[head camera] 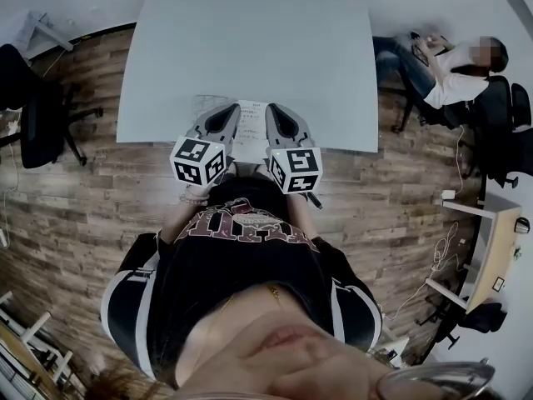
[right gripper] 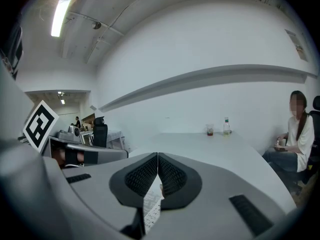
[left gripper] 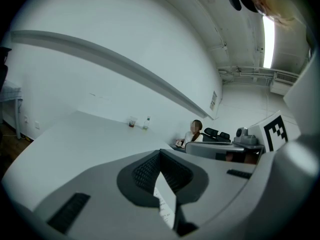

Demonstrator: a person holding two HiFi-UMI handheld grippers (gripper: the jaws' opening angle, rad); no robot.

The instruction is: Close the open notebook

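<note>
The notebook [head camera: 250,133] lay open at the near edge of the table [head camera: 250,40], right before the person. The left gripper [head camera: 226,115] and right gripper [head camera: 275,115] hung over its pages side by side, each with jaws pressed together, pinching nothing.

Grey left claw [head camera: 235,107], grey right claw [head camera: 270,107], black-and-white marker cubes [head camera: 200,161], black printed T-shirt [head camera: 241,261]

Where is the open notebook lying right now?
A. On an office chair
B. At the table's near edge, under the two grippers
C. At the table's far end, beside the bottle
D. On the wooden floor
B: the head view shows the notebook at the near edge of the table, with the left gripper and right gripper over it.
</note>
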